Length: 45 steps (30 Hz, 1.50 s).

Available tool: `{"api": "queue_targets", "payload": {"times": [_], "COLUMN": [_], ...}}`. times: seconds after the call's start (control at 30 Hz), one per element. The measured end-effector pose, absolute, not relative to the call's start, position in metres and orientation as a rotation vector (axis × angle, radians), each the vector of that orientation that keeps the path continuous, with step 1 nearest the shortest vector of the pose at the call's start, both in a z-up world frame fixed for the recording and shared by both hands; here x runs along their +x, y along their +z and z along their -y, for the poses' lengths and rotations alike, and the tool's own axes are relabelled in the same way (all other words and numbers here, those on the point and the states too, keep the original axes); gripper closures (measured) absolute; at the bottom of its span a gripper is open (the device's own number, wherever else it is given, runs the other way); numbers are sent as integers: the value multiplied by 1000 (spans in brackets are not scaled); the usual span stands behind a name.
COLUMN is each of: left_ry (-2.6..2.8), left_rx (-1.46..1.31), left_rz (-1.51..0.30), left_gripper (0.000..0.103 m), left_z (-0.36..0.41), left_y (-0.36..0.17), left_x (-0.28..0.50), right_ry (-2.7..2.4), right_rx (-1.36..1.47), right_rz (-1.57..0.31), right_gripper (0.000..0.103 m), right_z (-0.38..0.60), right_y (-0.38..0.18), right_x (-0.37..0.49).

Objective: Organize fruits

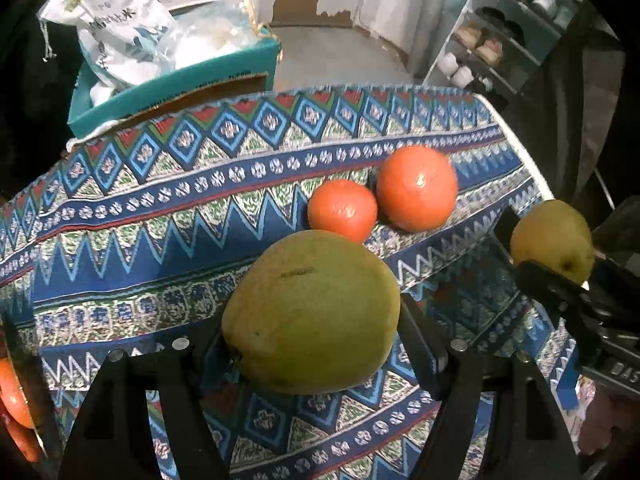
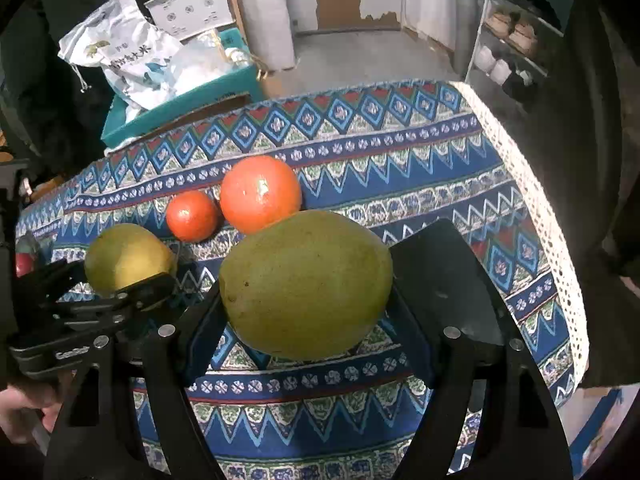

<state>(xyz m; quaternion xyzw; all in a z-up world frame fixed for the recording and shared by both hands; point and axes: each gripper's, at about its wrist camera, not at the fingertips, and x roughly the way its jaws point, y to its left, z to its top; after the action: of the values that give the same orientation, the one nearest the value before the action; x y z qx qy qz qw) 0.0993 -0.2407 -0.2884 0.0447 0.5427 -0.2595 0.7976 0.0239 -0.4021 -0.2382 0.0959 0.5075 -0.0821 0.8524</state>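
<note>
My left gripper [image 1: 312,328] is shut on a green-yellow pear [image 1: 310,312], held just above the patterned tablecloth [image 1: 160,216]. My right gripper [image 2: 306,300] is shut on a second pear [image 2: 306,288]. Each held pear also shows in the other view, at the right edge [image 1: 554,240] and at the left [image 2: 126,260]. A small orange [image 1: 342,209] and a large orange [image 1: 416,188] sit side by side, touching, on the cloth just beyond both grippers; they also show in the right wrist view, the small orange [image 2: 192,215] and the large orange [image 2: 260,194].
A teal box [image 1: 172,84] with white bags stands past the table's far left edge. The table's right edge has a lace trim [image 2: 552,240]. Shelves with shoes [image 2: 516,36] stand at the far right. More red-orange fruit [image 1: 14,396] shows at the left edge.
</note>
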Motion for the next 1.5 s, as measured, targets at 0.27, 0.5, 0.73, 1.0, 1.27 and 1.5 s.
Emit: {"api": "queue_targets", "payload": {"times": [0.27,0.5,0.73,1.0,1.27,1.5], "left_ry": [-558,-557,-561,-567,-567,-556], "left_rx": [106,125,105,61,39,6], "left_rz": [-1050,-942,-860,-786,-719,-687], "left_gripper": [26,26,26,26,26,26], "left_z": [230,218,201,181,160,136], "left_y": [-241,-196,-154,-114,-83,-65], "left_x": [83,67,55,41,28,23], "right_ry": [-172,-157,-137,-111,-89,-67], "right_rx": [163,127,116,111,105,97], "right_rz": [-995,-909,-846,-778,-724,-679], "right_gripper": [26,26,26,26,26,26], "right_z": [393,379,368,356,341,325], "right_y": [-209,-168,-134,-95,-63,-38], "right_x": [22,17,12,5,-4,-9]}}
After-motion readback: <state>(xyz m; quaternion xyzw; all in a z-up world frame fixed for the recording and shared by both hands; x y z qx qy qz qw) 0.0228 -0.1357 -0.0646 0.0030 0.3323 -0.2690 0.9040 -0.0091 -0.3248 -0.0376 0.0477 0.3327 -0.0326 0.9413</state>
